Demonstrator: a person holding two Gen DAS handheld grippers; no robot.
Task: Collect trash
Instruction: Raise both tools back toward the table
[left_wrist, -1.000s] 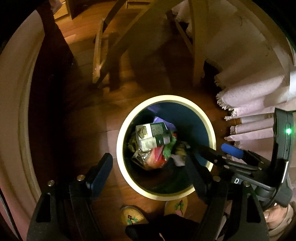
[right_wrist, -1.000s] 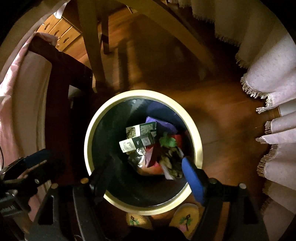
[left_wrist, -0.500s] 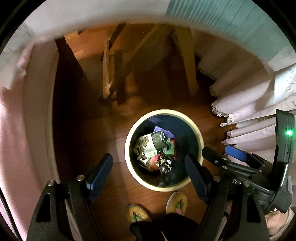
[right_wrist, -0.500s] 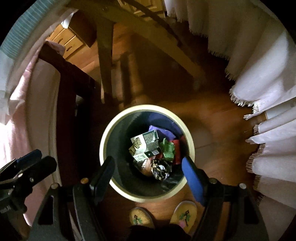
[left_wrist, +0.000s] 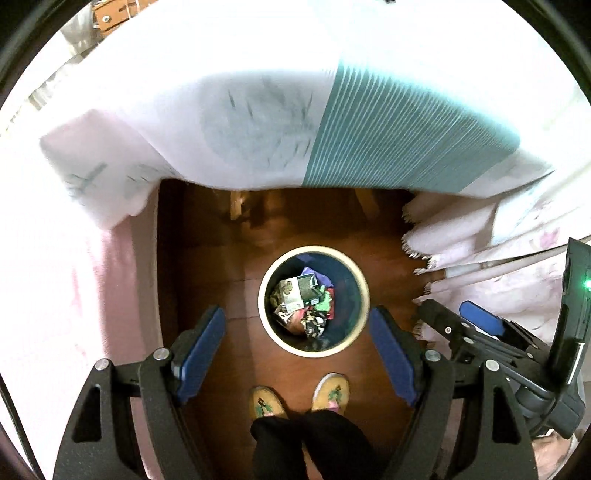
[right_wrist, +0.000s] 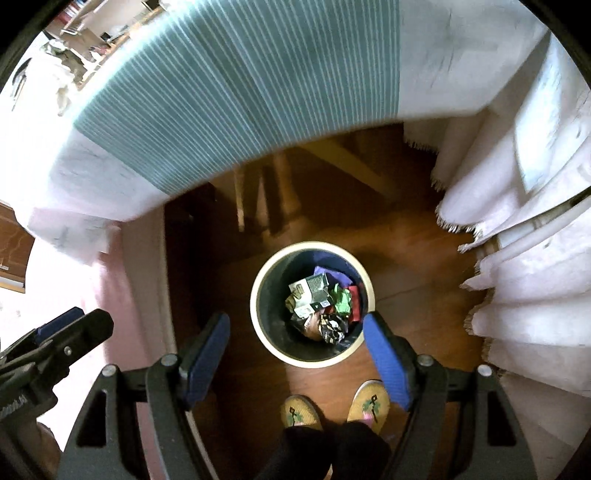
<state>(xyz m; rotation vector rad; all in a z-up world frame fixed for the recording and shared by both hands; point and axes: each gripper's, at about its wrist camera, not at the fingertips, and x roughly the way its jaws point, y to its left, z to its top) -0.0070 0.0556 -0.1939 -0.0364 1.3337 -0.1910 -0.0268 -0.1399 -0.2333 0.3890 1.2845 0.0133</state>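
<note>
A round bin with a cream rim stands on the wooden floor below me. It holds trash: a printed carton, wrappers, green and red scraps. My left gripper is open and empty, high above the bin. My right gripper is open and empty too, also high above the bin. The right gripper shows at the right of the left wrist view, and the left gripper at the left of the right wrist view.
A table edge with a white and teal striped cloth fills the upper part of both views. Fringed white cloth hangs at the right. Pink fabric lies at the left. The person's slippered feet stand by the bin.
Both grippers have risen well away from the bin, which now looks much smaller. The tabletop cloth has come into view above. Both grippers stay open.
</note>
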